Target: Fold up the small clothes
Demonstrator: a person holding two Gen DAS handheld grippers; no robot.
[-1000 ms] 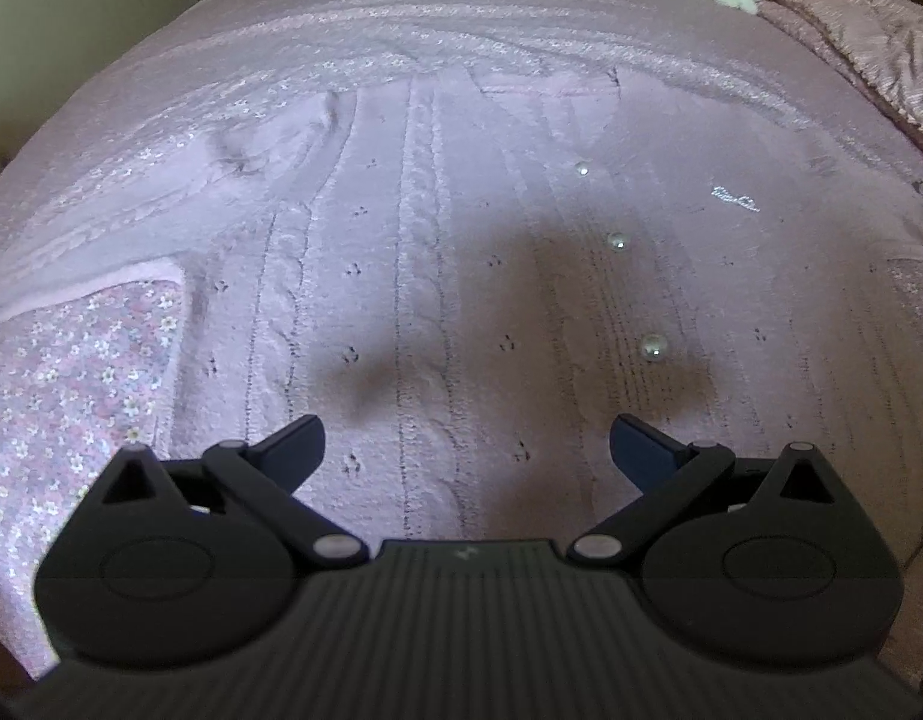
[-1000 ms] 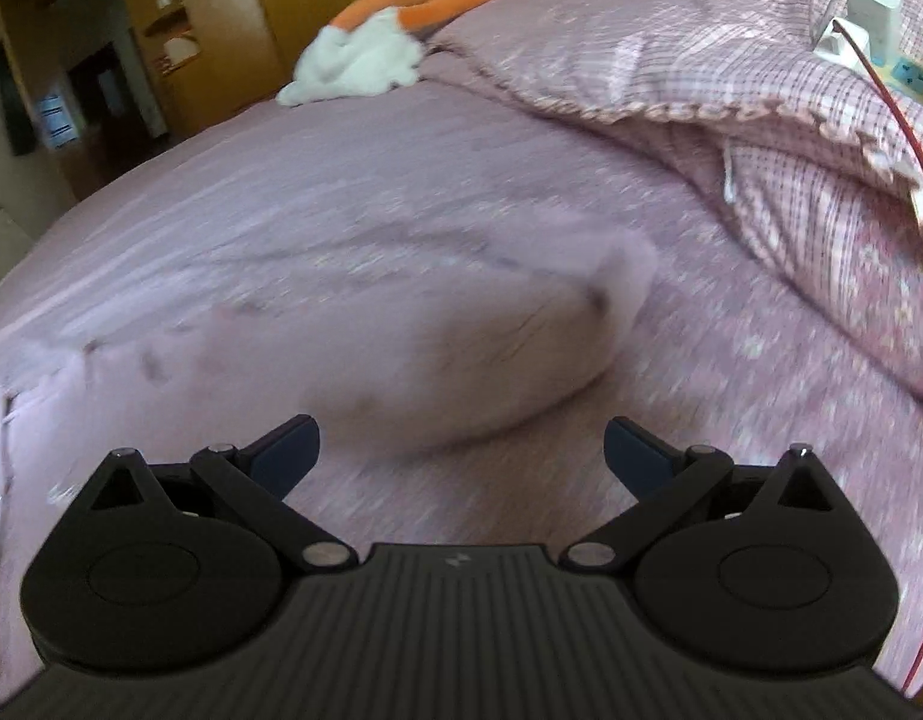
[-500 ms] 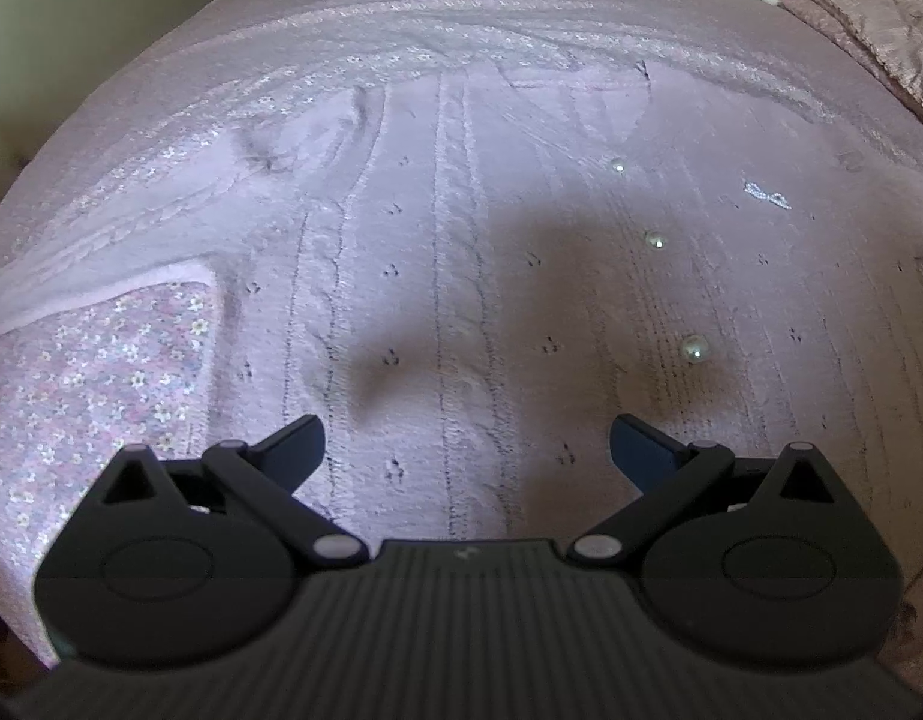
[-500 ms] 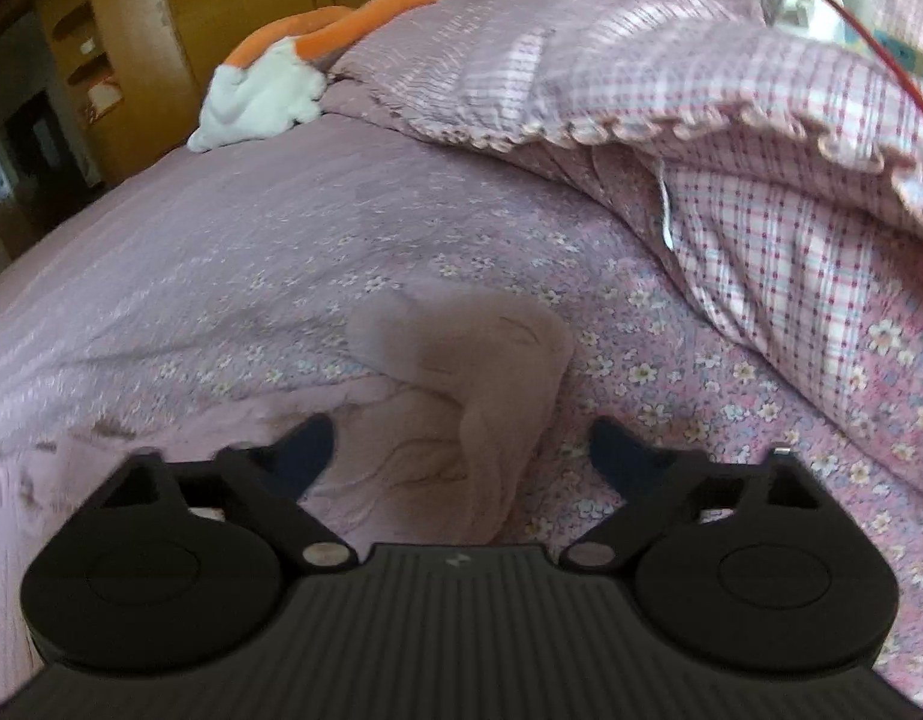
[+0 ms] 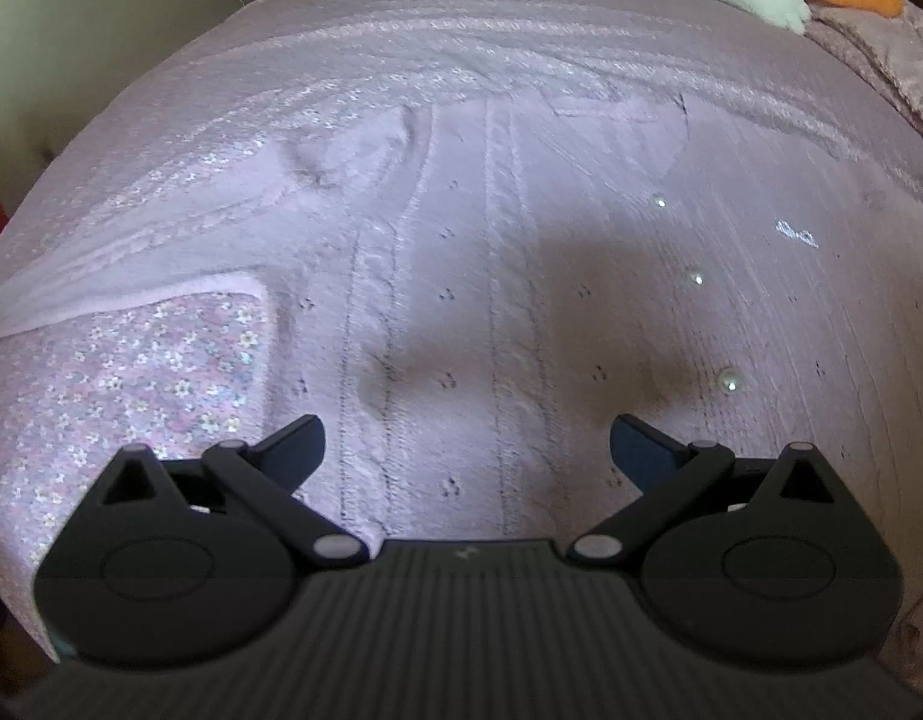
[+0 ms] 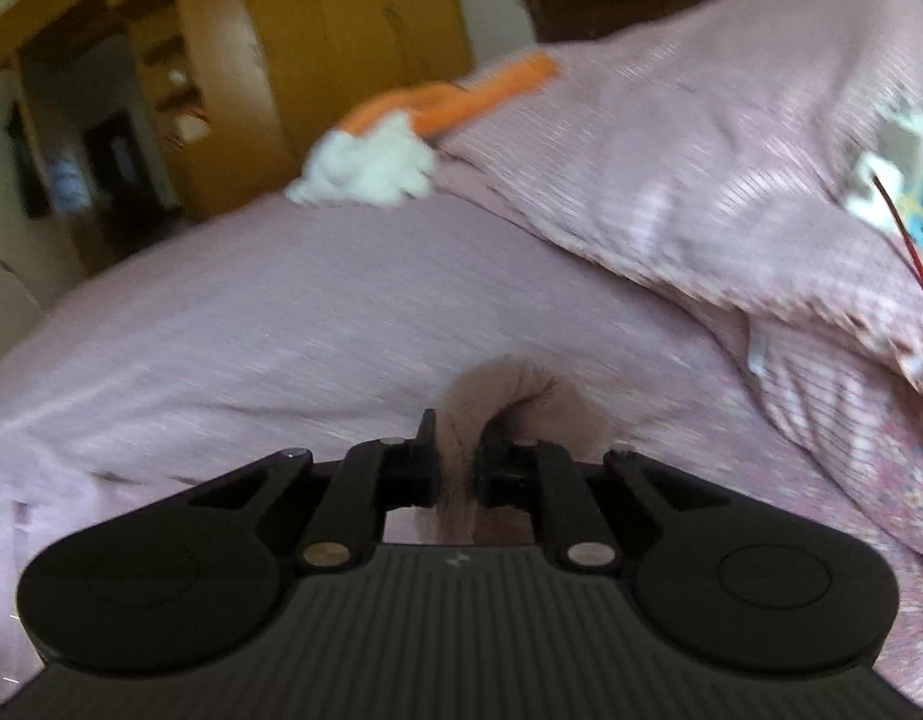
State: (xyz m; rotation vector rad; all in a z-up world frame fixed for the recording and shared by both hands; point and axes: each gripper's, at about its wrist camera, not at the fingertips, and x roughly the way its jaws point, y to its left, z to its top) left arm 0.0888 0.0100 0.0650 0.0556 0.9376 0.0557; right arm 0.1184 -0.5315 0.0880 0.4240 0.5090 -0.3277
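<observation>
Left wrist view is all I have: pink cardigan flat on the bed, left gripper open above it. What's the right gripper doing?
Observer: The right gripper is shut on a sleeve of the cardigan; the fabric bunches up between its fingers.
Operator: Anything near it on that side?
Observer: A checked pink quilt lies heaped to the right of the sleeve, with a white power strip and a red cable on top.
Operator: The plush toy at the far edge of my view, is it in the way?
Observer: No. The right wrist view shows the white and orange plush toy far beyond the sleeve, against the quilt's edge.
</observation>
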